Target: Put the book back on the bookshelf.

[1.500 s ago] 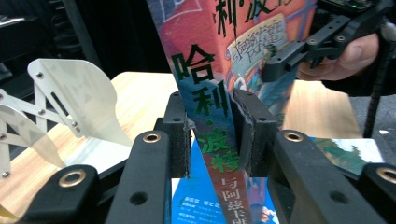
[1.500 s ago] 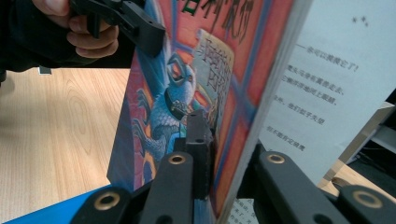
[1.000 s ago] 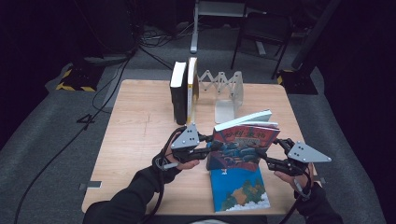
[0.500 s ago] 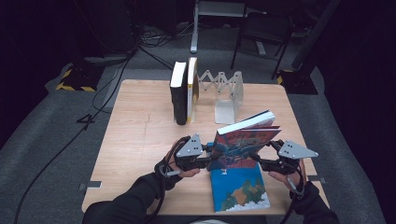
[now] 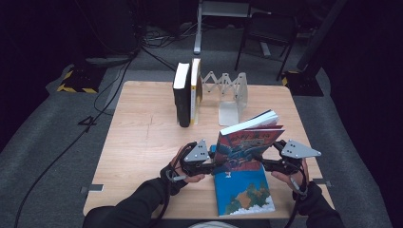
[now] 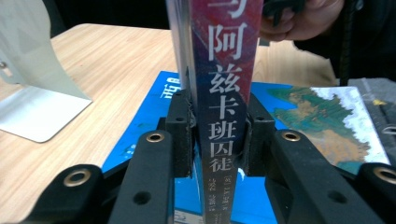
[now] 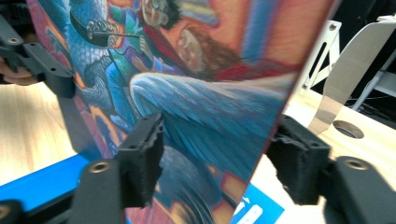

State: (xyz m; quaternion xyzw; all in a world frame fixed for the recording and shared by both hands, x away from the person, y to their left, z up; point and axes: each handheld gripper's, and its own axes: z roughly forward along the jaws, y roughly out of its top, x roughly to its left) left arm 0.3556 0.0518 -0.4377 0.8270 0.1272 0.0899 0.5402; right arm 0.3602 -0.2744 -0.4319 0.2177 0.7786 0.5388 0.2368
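Gripping book (image 5: 248,142) spine, L tool (image 5: 215,165); table edge (image 5: 304,124) near.

Red-and-blue illustrated book held up over the table

Thick paperback book (image 5: 249,142), cover w/ colourful painted figures, red spine w/ white Chinese lettering, white page block on top. Stands tilted, raised above a flat blue book (image 5: 241,191) lying near the table's front edge, approx. over its far end. Whether its lower edge touches the blue book is unclear from the high view.
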